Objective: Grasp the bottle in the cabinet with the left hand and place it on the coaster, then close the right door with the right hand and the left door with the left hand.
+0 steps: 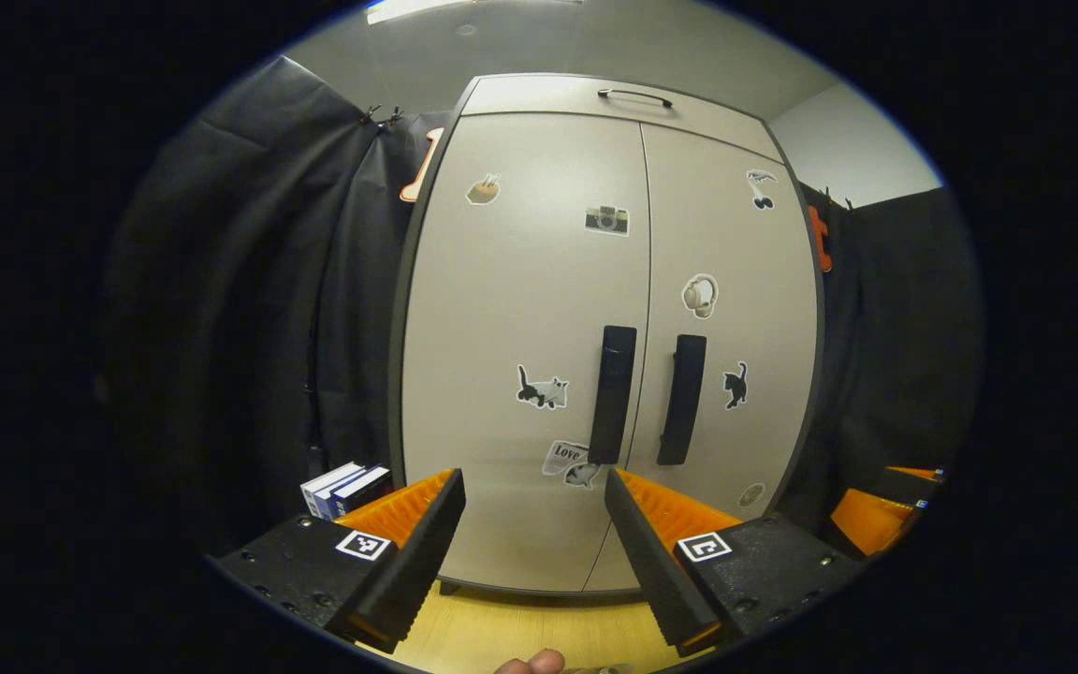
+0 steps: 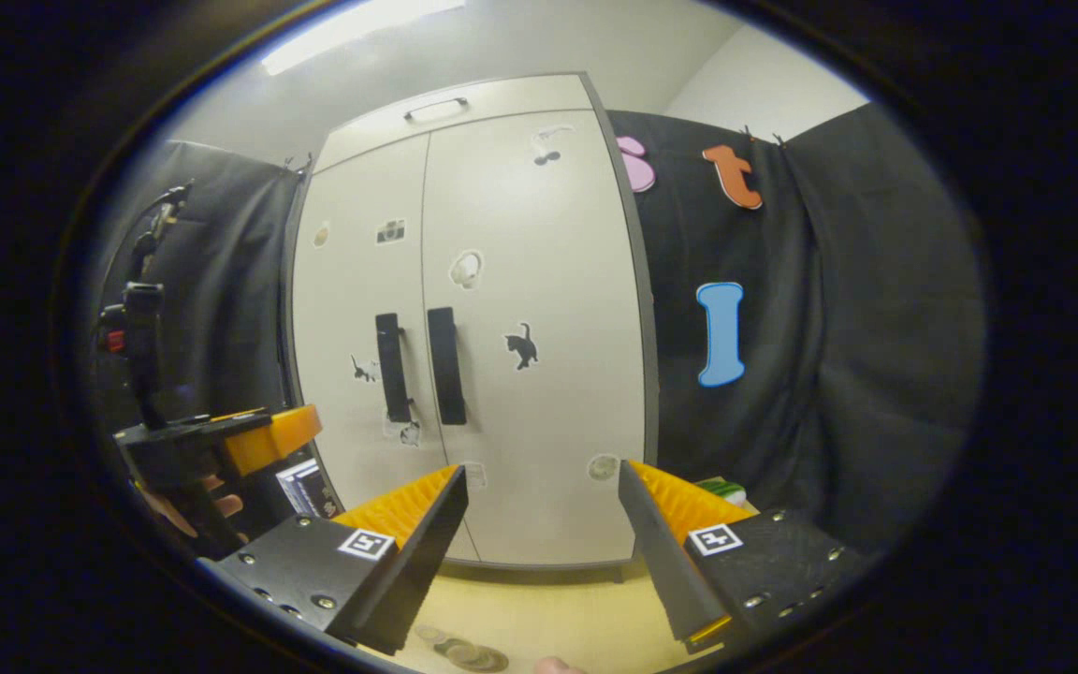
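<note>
A pale grey cabinet point(image 1: 539, 281) stands on the wooden table, both doors shut, so its inside is hidden. Two dark vertical handles point(image 1: 612, 393) sit side by side at the centre seam. My left gripper point(image 1: 532, 482) is open and empty, a short way in front of the doors and pointing just left of the handles. In the right gripper view the cabinet point(image 2: 520, 281) is farther off, and my right gripper point(image 2: 544, 473) is open and empty facing its right door. A round flat disc, perhaps the coaster point(image 2: 466, 653), lies on the table below the right gripper.
Several books point(image 1: 344, 487) stand left of the cabinet. A green object point(image 2: 721, 488) lies at its right foot. The left gripper point(image 2: 221, 440), held by a hand, is at the left of the right gripper view. Black cloth flanks the cabinet. A fingertip point(image 1: 531, 664) shows low down.
</note>
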The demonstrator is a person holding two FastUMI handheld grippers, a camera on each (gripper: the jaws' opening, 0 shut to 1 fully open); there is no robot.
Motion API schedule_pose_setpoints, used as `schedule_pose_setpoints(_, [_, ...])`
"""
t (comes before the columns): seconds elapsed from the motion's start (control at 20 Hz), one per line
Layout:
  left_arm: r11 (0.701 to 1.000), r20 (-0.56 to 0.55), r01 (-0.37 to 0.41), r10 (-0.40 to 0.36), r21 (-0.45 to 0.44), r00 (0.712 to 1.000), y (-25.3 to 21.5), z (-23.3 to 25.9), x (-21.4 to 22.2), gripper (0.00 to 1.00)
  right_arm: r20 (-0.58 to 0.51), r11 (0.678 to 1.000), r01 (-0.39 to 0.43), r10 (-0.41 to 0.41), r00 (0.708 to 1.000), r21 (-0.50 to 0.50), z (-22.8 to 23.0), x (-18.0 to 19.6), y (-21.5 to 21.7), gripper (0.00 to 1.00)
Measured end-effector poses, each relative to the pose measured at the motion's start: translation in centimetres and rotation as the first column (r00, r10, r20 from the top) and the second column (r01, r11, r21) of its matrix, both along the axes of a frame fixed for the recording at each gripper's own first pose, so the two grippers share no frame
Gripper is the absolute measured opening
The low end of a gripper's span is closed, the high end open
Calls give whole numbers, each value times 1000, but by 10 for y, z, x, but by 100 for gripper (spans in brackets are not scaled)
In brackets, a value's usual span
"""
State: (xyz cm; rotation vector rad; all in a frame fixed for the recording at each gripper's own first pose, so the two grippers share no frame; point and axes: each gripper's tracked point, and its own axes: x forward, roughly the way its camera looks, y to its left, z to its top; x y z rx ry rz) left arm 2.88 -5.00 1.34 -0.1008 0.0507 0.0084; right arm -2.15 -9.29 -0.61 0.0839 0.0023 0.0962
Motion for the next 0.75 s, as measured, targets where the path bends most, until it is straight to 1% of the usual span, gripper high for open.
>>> schedule_pose_setpoints(0.1, [1000,-10,-13,13,-3,1000,9,-1,-18,96,11,1000,-2,2,1000,-15,3,-1,9,97])
schedule_pose_setpoints(0.25, [1000,-16,-29,29,-6,999,20,-3,-34,96,5,1000,-1,1,1000,-13,4,-2,18,98])
schedule_pose_setpoints(0.3, [1000,-17,-26,26,-5,1000,22,-3,-38,96,5,1000,-2,2,1000,-8,6,-10,18,98])
schedule_pose_setpoints(0.45, [1000,-24,-27,27,7,999,28,-7,-40,95,5,1000,7,-7,1000,-15,7,-13,23,97])
schedule_pose_setpoints(0.65, [1000,-25,-12,12,11,1000,29,-9,-41,96,16,1000,22,-22,1000,-21,10,-17,24,99])
schedule_pose_setpoints(0.7, [1000,-26,-11,11,12,1000,30,-9,-41,96,15,999,26,-25,1000,-21,10,-18,23,97])
schedule_pose_setpoints(0.75, [1000,-26,-6,7,17,1000,30,-9,-40,96,12,999,27,-27,1000,-21,9,-18,23,99])
